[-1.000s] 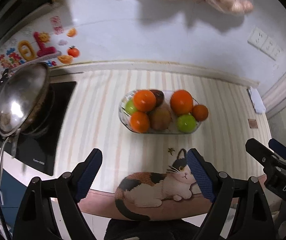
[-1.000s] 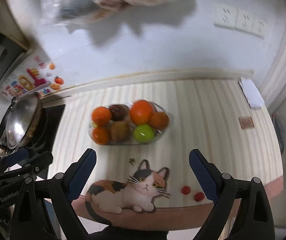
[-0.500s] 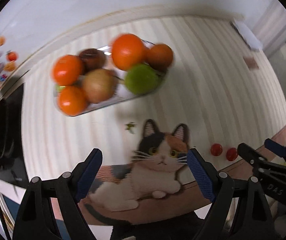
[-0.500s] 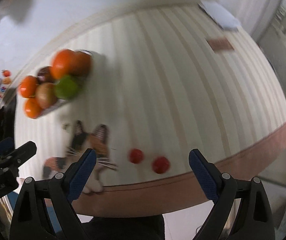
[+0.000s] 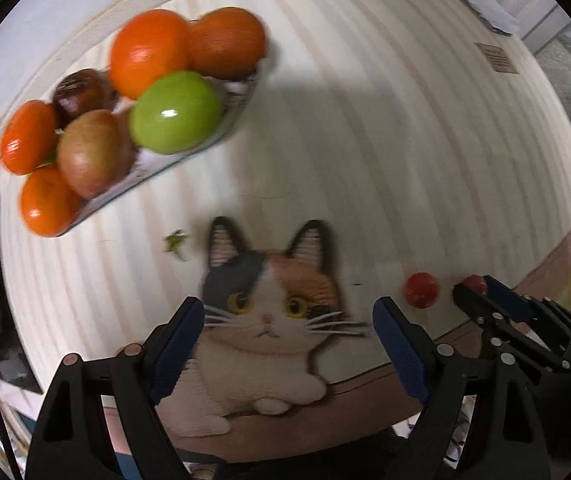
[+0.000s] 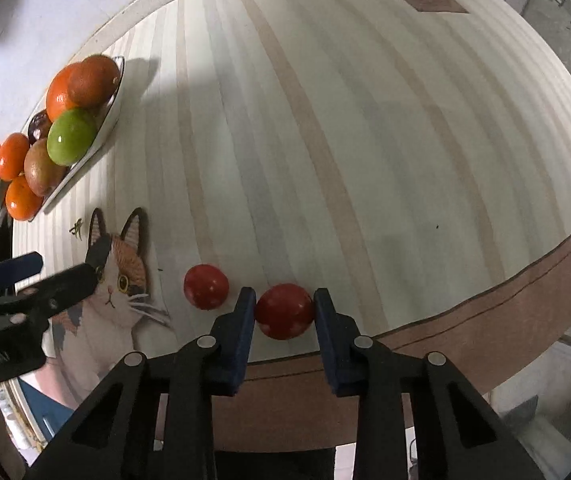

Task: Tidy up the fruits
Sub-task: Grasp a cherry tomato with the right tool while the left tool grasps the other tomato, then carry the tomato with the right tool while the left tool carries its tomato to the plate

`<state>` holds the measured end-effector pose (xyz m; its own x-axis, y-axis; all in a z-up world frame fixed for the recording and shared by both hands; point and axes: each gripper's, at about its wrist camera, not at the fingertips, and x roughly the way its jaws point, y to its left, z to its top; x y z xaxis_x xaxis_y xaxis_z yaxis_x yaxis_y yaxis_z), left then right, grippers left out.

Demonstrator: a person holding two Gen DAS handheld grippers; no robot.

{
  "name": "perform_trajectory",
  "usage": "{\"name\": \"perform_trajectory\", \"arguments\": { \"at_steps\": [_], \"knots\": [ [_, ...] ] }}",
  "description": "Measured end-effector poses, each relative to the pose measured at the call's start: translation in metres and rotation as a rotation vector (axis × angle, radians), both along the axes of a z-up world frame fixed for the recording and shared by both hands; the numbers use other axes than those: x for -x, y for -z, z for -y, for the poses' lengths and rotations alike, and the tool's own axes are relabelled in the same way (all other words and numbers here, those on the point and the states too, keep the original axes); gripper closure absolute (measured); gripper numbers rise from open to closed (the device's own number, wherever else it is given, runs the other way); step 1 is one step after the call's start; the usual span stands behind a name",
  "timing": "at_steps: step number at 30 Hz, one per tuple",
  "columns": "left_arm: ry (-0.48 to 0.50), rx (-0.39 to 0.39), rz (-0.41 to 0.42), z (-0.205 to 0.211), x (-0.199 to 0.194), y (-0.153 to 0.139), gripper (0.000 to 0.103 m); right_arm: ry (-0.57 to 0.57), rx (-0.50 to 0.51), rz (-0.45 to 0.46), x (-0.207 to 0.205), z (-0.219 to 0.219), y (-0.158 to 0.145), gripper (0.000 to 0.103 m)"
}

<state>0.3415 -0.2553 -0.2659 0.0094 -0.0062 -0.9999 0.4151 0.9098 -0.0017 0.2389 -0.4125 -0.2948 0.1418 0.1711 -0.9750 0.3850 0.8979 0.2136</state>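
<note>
Two small red tomatoes lie near the table's front edge. My right gripper point(image 6: 284, 295) points down over the right-hand tomato point(image 6: 284, 314), its jaws closing on it, and both blue pads touch its sides. The other tomato point(image 6: 206, 286) sits loose just to its left. My left gripper point(image 5: 288, 312) hangs open over the cat picture point(image 5: 265, 320), with nothing between its fingers. In the left wrist view the loose tomato point(image 5: 421, 290) and the right gripper point(image 5: 474, 289) show at lower right. A clear fruit dish point(image 5: 189, 156) holds oranges, a green apple point(image 5: 175, 112) and a kiwi point(image 5: 93, 152).
The striped tablecloth point(image 6: 325, 140) stretches bare to the right of the dish point(image 6: 114, 106). A brown border marks the table's front edge point(image 6: 485, 312). A small green stem scrap point(image 5: 175, 242) lies beside the cat's ear. A dark stove edge shows at far left.
Both grippers have dropped toward the table and swung right, away from the dish. The right jaws, wide apart before, have come together on the right-hand tomato. The left jaws stay wide.
</note>
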Motion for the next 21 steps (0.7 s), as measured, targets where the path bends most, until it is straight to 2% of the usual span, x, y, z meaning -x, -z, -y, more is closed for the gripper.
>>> {"name": "perform_trajectory", "arguments": {
  "at_steps": [6,8,10,13,17,19,21],
  "knots": [
    [0.035,0.099,-0.066,0.026,0.008,0.010,0.017,0.046,0.031,0.026,0.012,0.021,-0.011,0.071],
    [0.065,0.116,-0.076,0.038,0.013,0.015,0.023,0.064,0.050,0.027,0.017,0.031,-0.014,0.071],
    [0.099,0.122,-0.087,0.050,0.018,0.020,0.034,0.078,0.062,0.025,0.015,0.036,-0.020,0.071],
    [0.143,0.116,-0.084,0.066,0.028,0.026,0.042,0.102,0.073,0.015,0.018,0.046,-0.019,0.071],
    [0.178,0.096,-0.078,0.076,0.032,0.031,0.053,0.127,0.077,0.010,0.019,0.050,-0.016,0.071],
    [0.186,0.091,-0.081,0.080,0.033,0.033,0.062,0.133,0.076,0.010,0.022,0.054,-0.015,0.071],
    [0.191,0.086,-0.076,0.092,0.036,0.036,0.065,0.137,0.076,0.012,0.023,0.056,-0.016,0.071]
  ]
}}
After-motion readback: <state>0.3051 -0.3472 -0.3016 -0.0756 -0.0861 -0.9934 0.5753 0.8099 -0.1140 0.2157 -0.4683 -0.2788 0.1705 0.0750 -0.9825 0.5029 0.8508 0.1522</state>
